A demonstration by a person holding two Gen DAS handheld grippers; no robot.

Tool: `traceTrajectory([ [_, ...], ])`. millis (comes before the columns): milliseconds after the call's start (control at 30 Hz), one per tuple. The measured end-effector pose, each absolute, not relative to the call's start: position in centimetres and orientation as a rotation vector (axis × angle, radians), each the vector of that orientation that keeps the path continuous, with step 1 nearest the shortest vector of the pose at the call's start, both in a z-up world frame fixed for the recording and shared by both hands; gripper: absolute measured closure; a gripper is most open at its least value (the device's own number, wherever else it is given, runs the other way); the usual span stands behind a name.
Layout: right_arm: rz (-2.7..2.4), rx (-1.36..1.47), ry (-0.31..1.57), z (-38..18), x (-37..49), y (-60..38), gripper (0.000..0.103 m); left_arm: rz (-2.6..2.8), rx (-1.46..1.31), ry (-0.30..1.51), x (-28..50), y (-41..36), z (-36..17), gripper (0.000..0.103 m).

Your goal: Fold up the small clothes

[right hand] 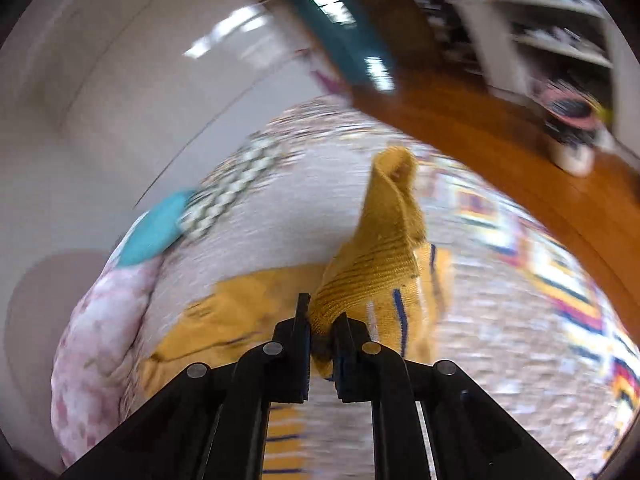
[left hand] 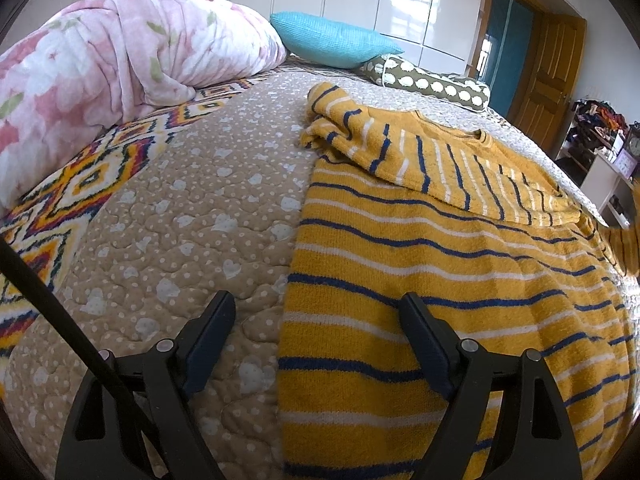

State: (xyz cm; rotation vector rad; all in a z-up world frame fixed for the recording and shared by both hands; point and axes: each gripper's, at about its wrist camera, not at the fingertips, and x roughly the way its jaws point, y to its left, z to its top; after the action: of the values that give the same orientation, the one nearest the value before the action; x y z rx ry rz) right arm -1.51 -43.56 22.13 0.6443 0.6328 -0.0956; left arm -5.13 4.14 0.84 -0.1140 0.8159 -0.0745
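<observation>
A yellow sweater (left hand: pixel 460 280) with blue and white stripes lies flat on the beige quilted bedspread (left hand: pixel 180 220), one sleeve folded across its chest. My left gripper (left hand: pixel 320 312) hovers open over the sweater's left edge, one finger above the bedspread, the other above the knit. In the blurred right wrist view my right gripper (right hand: pixel 322 316) is shut on a sleeve of the yellow sweater (right hand: pixel 384 248), which is lifted off the bed and stands up past the fingertips.
A pink floral duvet (left hand: pixel 120 56), a turquoise pillow (left hand: pixel 332 40) and an olive spotted bolster (left hand: pixel 436 84) lie at the head of the bed. A patterned blanket (left hand: pixel 80 184) runs along the left. A wooden door (left hand: pixel 548 76) and shelves (left hand: pixel 600 140) stand to the right.
</observation>
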Motion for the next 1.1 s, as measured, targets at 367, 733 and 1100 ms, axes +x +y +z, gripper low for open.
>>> traceTrajectory([
  [367,0.344,0.261,0.861,18.5,13.3,-13.0,0.093,-0.103,-0.158,0.782,-5.6,4.7,0.9,0.02],
  [733,0.594,0.195,1.105,10.0,15.6,-2.6,0.075,-0.133,-0.205,0.756,-6.0,5.3,0.9,0.019],
  [1100,0.405,0.182,0.983,13.6,14.0,-10.6,0.064,-0.138,-0.21,0.753,-6.1,5.4,0.9,0.019],
])
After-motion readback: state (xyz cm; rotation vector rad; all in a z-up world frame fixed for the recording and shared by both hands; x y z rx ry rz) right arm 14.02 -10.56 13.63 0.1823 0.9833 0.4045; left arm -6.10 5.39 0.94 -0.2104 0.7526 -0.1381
